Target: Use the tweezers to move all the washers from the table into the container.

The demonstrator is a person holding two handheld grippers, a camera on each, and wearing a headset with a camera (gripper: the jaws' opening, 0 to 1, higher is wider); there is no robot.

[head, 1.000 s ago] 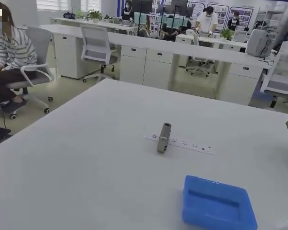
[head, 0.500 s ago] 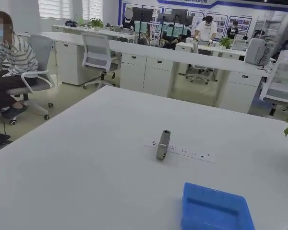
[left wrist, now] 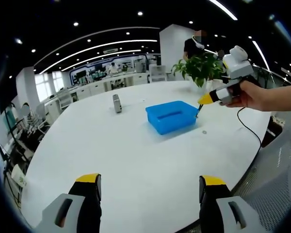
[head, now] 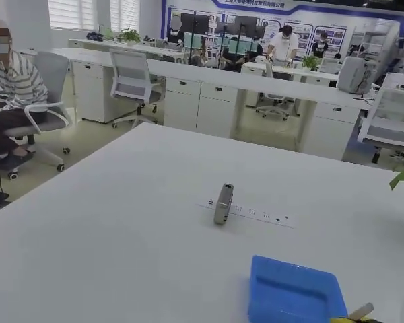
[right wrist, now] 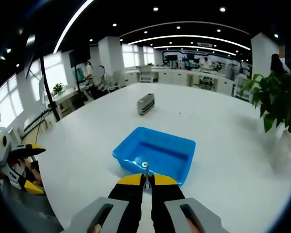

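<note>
A blue container point(head: 293, 296) sits on the white table point(head: 121, 229) near its front edge. My right gripper point(right wrist: 145, 180) is shut on thin metal tweezers point(right wrist: 145, 169), whose tips hang over the near rim of the blue container point(right wrist: 155, 153). Whether the tips hold a washer is too small to tell. In the left gripper view a hand holds the right gripper point(left wrist: 218, 94) just right of the blue container point(left wrist: 172, 116), and one small washer point(left wrist: 204, 131) lies on the table beside it. My left gripper point(left wrist: 150, 179) stands open and holds nothing, well short of the container.
A grey adapter point(head: 222, 203) stands on a white power strip point(head: 256, 212) behind the container. A potted plant point(right wrist: 276, 104) is at the table's right. Office desks, chairs and a seated person point(head: 3, 87) lie beyond the table.
The head camera has shifted, so the container sits lower in view. A yellow gripper tip has come in at the bottom right, beside the container.
</note>
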